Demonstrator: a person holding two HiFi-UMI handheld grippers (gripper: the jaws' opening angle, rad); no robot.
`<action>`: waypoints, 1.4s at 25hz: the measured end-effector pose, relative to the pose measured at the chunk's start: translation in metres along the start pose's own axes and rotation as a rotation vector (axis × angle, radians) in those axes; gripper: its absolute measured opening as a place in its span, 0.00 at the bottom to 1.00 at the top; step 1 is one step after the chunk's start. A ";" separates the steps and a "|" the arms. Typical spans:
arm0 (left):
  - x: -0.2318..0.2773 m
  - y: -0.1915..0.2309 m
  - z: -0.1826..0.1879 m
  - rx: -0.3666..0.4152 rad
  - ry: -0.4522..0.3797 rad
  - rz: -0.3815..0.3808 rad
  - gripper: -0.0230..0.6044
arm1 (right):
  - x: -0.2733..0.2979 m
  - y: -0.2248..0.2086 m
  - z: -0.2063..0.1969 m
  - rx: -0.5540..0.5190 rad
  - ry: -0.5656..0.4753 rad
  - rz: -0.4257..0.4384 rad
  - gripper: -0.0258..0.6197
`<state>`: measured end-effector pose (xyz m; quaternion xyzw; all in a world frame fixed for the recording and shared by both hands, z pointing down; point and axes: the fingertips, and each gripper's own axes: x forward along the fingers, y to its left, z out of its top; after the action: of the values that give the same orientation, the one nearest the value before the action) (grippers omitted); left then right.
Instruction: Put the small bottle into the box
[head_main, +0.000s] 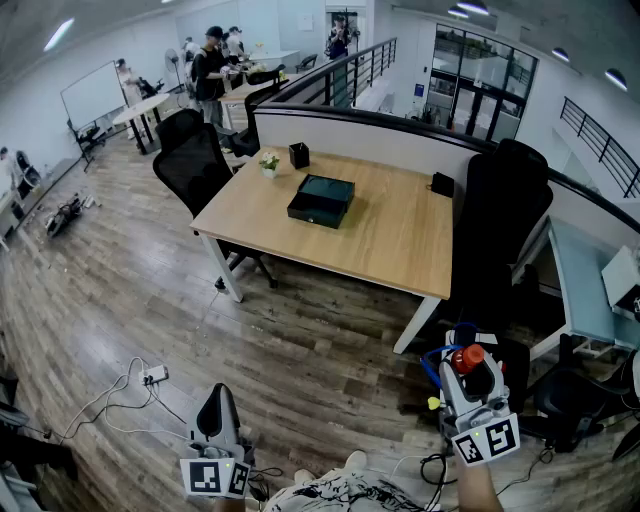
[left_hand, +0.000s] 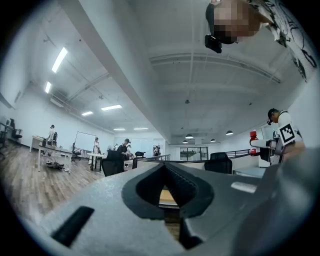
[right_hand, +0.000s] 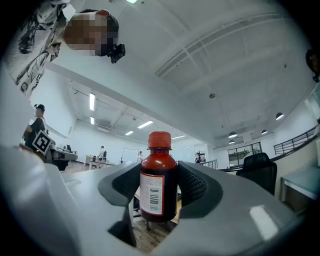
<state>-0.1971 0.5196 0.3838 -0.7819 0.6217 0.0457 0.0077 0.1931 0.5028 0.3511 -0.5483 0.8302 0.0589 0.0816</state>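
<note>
The small bottle (right_hand: 158, 172), dark brown with a red cap and a white label, stands upright between the jaws of my right gripper (right_hand: 159, 170), which is shut on it. In the head view that bottle (head_main: 468, 358) and right gripper (head_main: 478, 380) are low at the right, well short of the desk. The box (head_main: 322, 200), black and flat with a dark greenish top, lies on the wooden desk (head_main: 400, 240) near its far left part. My left gripper (head_main: 215, 418) hangs at the bottom left over the floor. Its jaws (left_hand: 165, 167) meet at the tips with nothing between them.
Black office chairs stand left of the desk (head_main: 200, 160) and at its right end (head_main: 505, 220). A small plant (head_main: 268, 162) and a black cup (head_main: 299, 155) sit on the desk's far edge. Cables and a power strip (head_main: 150, 376) lie on the wooden floor. People (head_main: 210, 65) stand far behind.
</note>
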 end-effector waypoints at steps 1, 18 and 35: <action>0.000 -0.001 0.000 0.003 0.000 -0.002 0.03 | 0.000 0.000 -0.001 -0.001 0.001 0.002 0.39; 0.010 -0.031 -0.008 0.000 0.018 0.013 0.03 | 0.000 -0.029 -0.005 0.069 -0.029 0.003 0.39; 0.069 -0.061 -0.027 0.016 0.028 0.030 0.03 | 0.046 -0.068 -0.035 0.086 -0.002 0.069 0.39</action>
<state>-0.1209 0.4642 0.4022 -0.7728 0.6339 0.0301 0.0045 0.2354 0.4286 0.3758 -0.5151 0.8504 0.0263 0.1037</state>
